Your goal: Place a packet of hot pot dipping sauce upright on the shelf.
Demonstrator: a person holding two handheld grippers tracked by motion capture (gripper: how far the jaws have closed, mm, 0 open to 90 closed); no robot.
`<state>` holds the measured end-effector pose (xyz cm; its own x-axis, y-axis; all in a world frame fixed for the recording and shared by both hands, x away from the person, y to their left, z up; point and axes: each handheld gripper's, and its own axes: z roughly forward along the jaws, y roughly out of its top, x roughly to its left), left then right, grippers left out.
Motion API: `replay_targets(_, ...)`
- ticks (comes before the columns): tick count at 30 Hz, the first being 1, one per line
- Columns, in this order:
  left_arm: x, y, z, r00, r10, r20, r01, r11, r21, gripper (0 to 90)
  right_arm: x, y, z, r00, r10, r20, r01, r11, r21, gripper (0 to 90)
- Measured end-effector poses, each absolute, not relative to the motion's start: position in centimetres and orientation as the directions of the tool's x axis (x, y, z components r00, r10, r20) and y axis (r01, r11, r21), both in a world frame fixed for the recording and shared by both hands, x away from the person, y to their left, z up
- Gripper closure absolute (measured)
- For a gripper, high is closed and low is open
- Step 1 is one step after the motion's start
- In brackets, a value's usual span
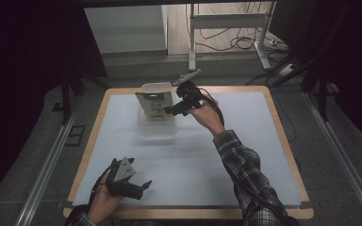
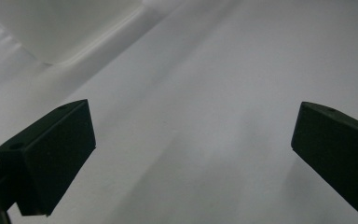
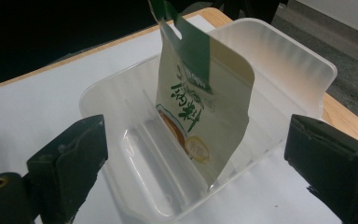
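A green and cream printed pouch (image 1: 154,105) stands on its edge inside a translucent plastic container (image 1: 156,132) at the far middle of the white table. In the right gripper view the pouch (image 3: 203,107) leans against the tub's wall (image 3: 279,51). My right gripper (image 1: 170,110) hovers at the container's right side, and its jaws stand wide apart, clear of the pouch. My left gripper (image 1: 143,187) rests near the table's front left, open with nothing between its jaws (image 2: 191,140).
The white mat (image 1: 245,141) covers a wooden-edged table. A corner of the container (image 2: 74,28) lies ahead of the left gripper. A desk frame with cables (image 1: 231,33) stands beyond the far edge, and a metal rail (image 1: 42,174) runs along the floor at left.
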<state>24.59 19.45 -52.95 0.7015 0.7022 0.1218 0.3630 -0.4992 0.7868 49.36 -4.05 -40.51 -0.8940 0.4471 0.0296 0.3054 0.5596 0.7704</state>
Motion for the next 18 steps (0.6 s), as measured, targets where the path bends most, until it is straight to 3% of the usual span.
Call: replay_targets(18, 24.6, 19.4, -53.0, 0.7, 0.701, 0.132, 0.359, -0.506, 0.785, 0.0, 47.0, -5.9, -41.0, -0.891, 0.449, 0.067, 0.324, 0.525, 0.788, 0.0)
